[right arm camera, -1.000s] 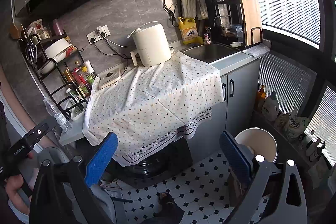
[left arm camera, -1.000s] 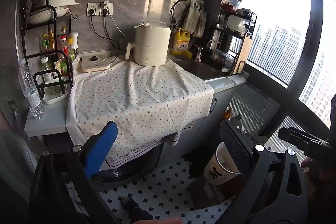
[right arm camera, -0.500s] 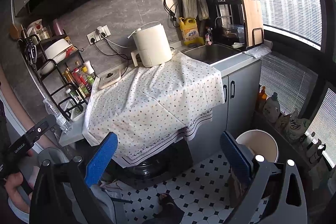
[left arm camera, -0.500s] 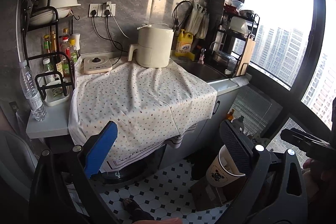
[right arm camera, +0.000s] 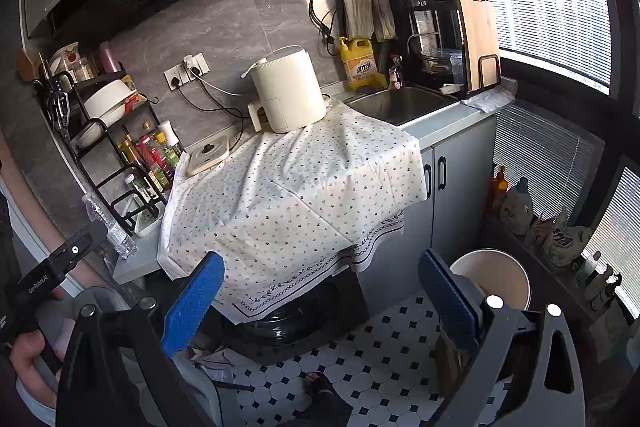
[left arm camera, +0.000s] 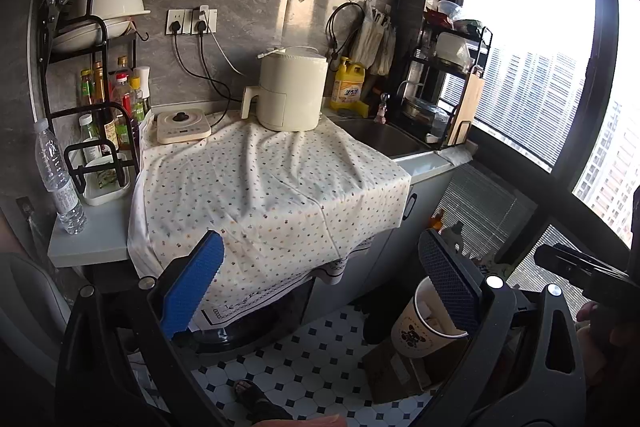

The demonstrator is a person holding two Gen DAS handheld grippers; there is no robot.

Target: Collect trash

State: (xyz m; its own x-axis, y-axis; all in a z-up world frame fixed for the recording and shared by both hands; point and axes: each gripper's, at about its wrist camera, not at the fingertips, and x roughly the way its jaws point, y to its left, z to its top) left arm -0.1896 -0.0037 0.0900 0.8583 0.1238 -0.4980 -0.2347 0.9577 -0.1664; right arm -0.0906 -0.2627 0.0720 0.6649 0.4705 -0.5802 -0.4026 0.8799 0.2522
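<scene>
A paper cup with a dark printed emblem stood on the tiled floor at about five o'clock in the left wrist view, resting against or on a brown cardboard box; which of the two could not be told. Something pale lay inside it, too small to identify. In the right wrist view the same cup showed its open rim at about four o'clock, just beyond that gripper's right-hand pad.

The left gripper had its jaws spread wide with nothing between them, and its right-hand pad overlapped the cup's rim in the picture; whether it touched could not be told. The right gripper was likewise spread wide and gripping nothing. A hand at eight o'clock in the right wrist view held the dark handle of the other gripper.

Between the pads, at twelve o'clock, a dotted white cloth draped over the counter and hung past its front edge. On it stood a cream appliance with a small flat cooker to its left. At nine o'clock a water bottle stood upright on the bare counter end, beside a black rack of sauce bottles. At two o'clock lay the sink, with a yellow detergent jug behind it and a wooden cutting board upright in a rack.
</scene>
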